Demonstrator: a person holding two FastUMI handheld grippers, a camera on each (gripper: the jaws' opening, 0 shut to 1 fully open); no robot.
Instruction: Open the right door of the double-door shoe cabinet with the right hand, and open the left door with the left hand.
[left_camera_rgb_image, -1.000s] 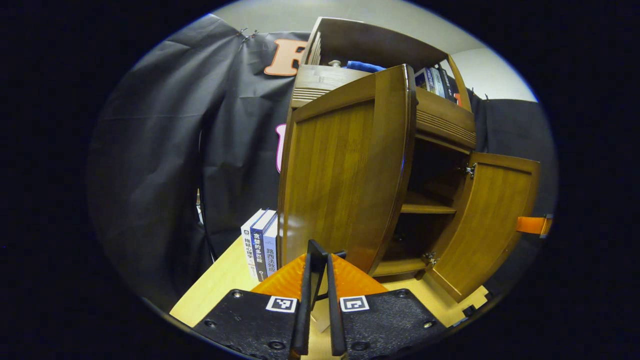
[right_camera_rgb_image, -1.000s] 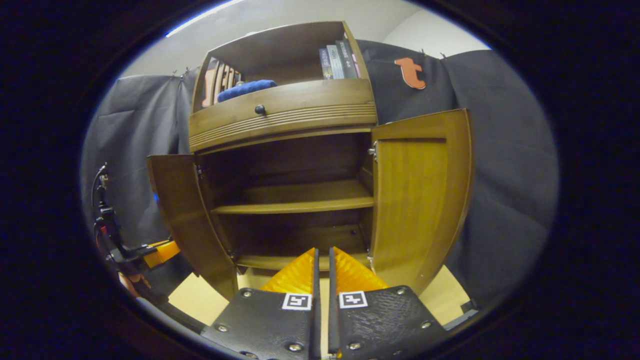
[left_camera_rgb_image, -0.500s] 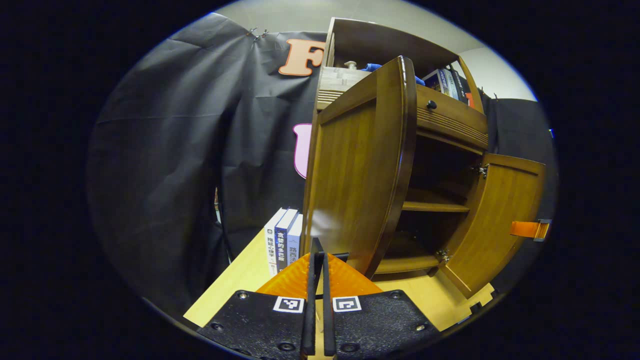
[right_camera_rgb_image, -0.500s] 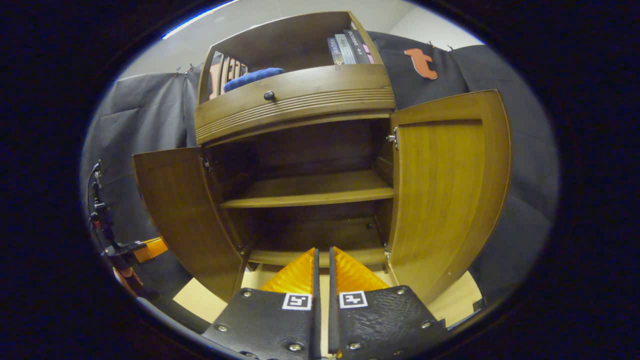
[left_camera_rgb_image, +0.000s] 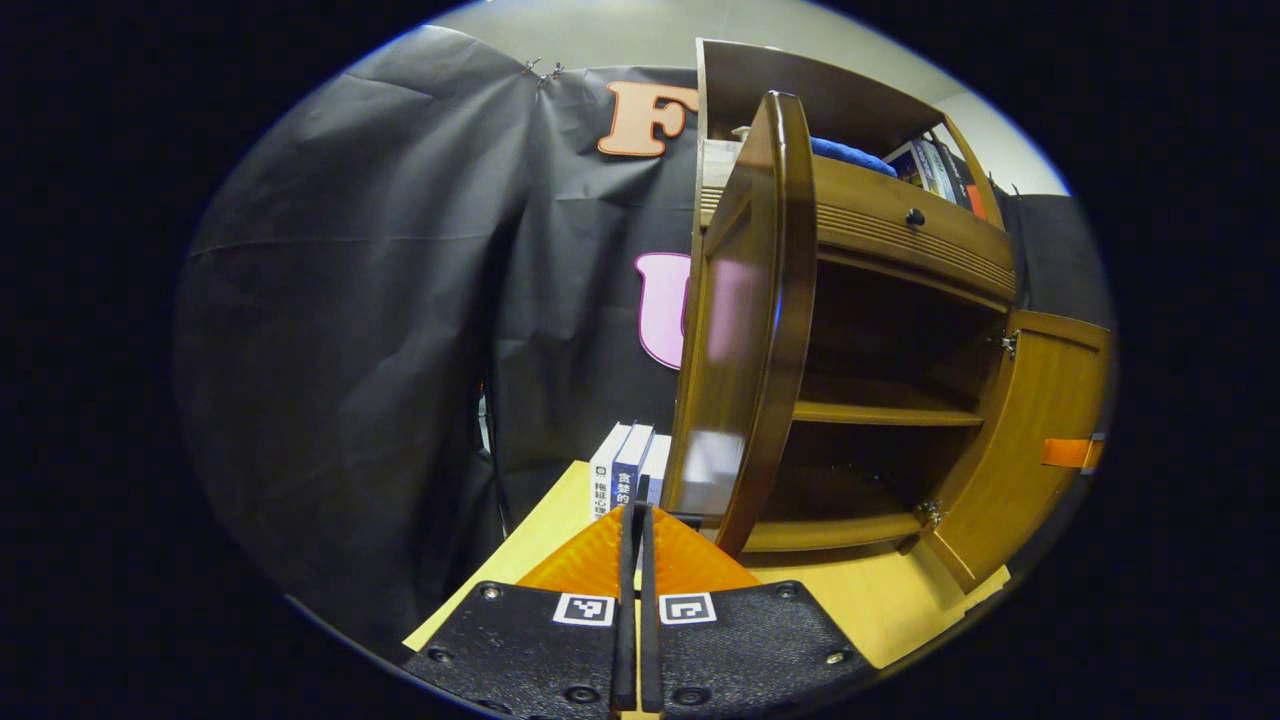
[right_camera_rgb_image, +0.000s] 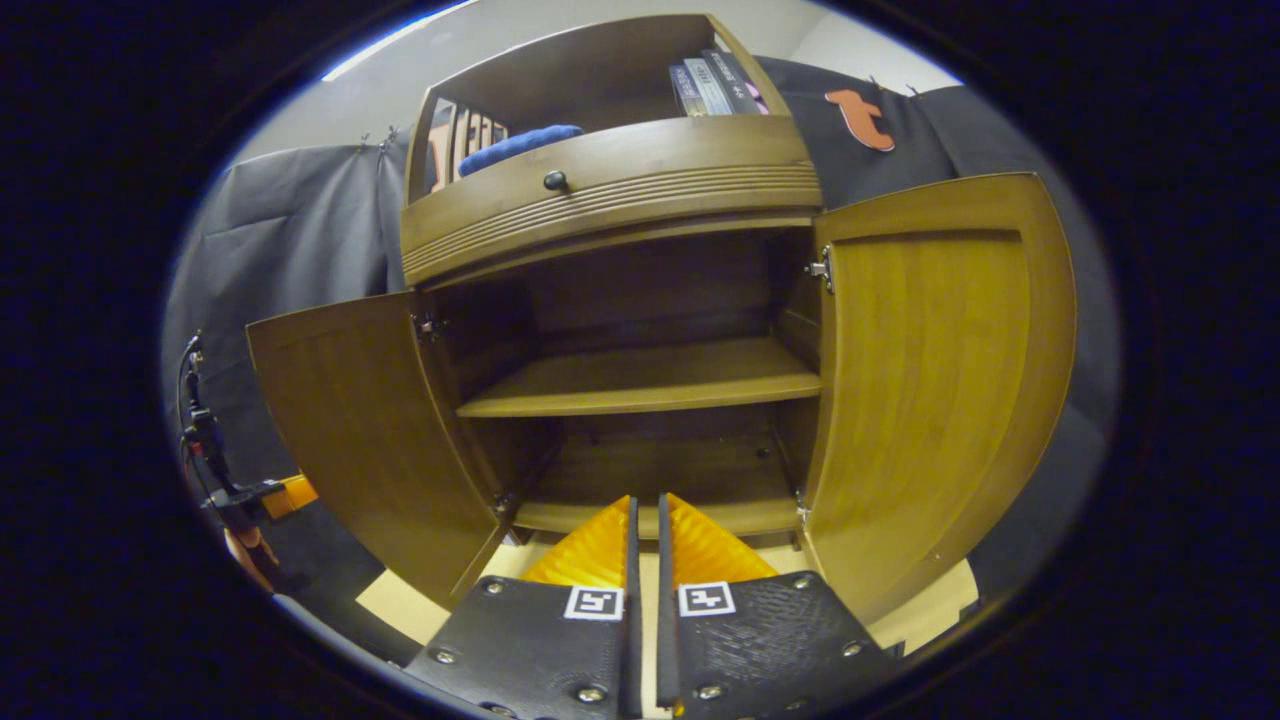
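Note:
The wooden shoe cabinet (right_camera_rgb_image: 610, 200) stands with both doors swung out. In the right gripper view its left door (right_camera_rgb_image: 360, 430) and right door (right_camera_rgb_image: 930, 380) flank a bare inner shelf (right_camera_rgb_image: 640, 385). My right gripper (right_camera_rgb_image: 645, 505) is shut and hangs in front of the cabinet's bottom board, touching nothing. The left gripper view meets the left door (left_camera_rgb_image: 745, 320) nearly edge-on, with the right door (left_camera_rgb_image: 1040, 440) beyond it. My left gripper (left_camera_rgb_image: 636, 515) is shut, its tips just below that door's lower corner. The left gripper (right_camera_rgb_image: 275, 492) sits outside the left door, and the right gripper (left_camera_rgb_image: 1070, 452) shows past the right door.
The cabinet rests on a light wooden tabletop (left_camera_rgb_image: 880, 610). Upright books (left_camera_rgb_image: 625, 470) stand on it left of the cabinet. Above the doors is a drawer with a dark knob (right_camera_rgb_image: 555, 181), a blue cloth (right_camera_rgb_image: 515, 148) and more books (right_camera_rgb_image: 715, 85). Black cloth hangs behind.
The left door has swung farther open, from facing the left camera to nearly edge-on. My left gripper's fingers went from slightly apart to shut. The right gripper view drew a little closer.

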